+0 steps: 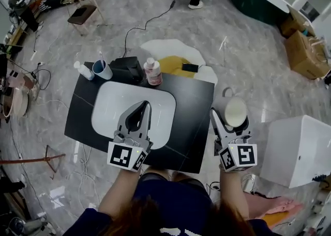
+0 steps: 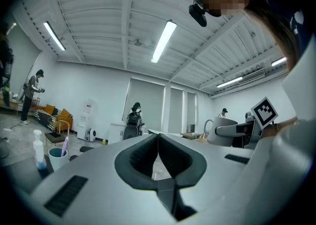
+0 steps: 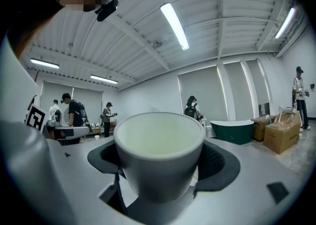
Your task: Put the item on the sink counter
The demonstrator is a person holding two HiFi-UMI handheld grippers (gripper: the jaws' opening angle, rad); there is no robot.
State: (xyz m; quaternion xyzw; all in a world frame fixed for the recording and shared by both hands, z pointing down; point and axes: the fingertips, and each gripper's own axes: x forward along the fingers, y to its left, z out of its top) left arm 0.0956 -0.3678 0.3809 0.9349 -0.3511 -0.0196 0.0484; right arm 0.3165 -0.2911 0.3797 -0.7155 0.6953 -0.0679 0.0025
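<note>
A white cup hangs just beyond the right edge of the black sink counter, and my right gripper is shut on it. In the right gripper view the cup stands upright and empty between the dark pads. My left gripper hovers over the white basin with its jaws closed tip to tip and nothing in them. The left gripper view shows those tips meeting, with the counter hidden below.
Along the counter's back edge stand a spray bottle, a blue cup with a toothbrush, a black box and a pink bottle. A white box sits on the floor at right. Cables cross the floor at left.
</note>
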